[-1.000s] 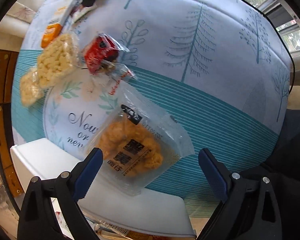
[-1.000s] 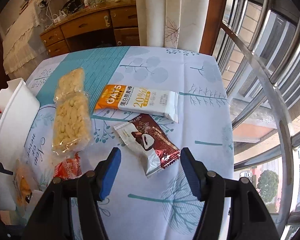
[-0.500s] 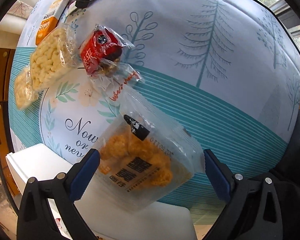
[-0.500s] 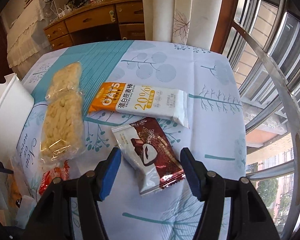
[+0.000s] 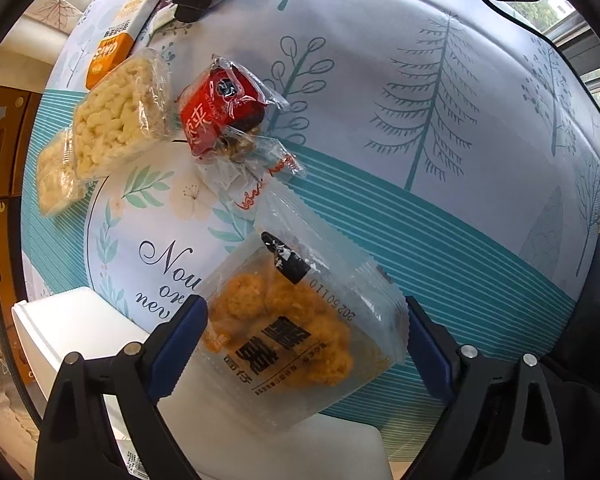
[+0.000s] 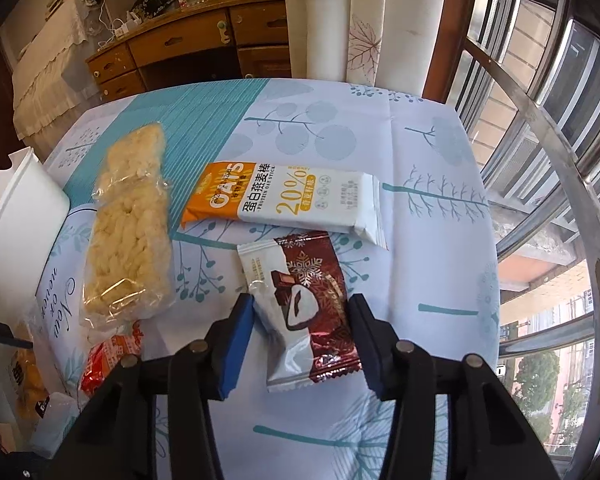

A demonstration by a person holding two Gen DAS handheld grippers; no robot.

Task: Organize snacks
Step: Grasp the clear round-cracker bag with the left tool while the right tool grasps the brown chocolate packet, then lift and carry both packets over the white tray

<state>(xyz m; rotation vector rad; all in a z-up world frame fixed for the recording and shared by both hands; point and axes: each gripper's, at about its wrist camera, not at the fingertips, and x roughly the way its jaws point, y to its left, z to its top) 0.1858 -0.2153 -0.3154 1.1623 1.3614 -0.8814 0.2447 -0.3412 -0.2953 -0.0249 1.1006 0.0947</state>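
A clear bag of orange fried snacks [image 5: 292, 332] lies on the tablecloth, its lower end over the rim of a white bin [image 5: 80, 328]. My left gripper [image 5: 304, 308] points straight down over it; its jaws are closing, with the blue pads at the bag's two side edges and no squeeze showing. A brown-and-white chocolate packet [image 6: 300, 280] lies flat between the pads of my right gripper [image 6: 300, 300]. Those jaws are closing too, with the pads right beside the packet's long edges and the wrapper not crumpled.
A red packet [image 5: 220, 108], two puffed rice bars [image 5: 120, 112] and an orange-and-white oats bar [image 6: 284, 200] lie in the middle of the table. The white bin [image 6: 16, 240] stands at the left edge. A metal window railing [image 6: 540, 160] runs along the right.
My left gripper has sunk closer over the orange snack bag, which now fills the gap between its pads. The right jaws have narrowed around the chocolate packet.
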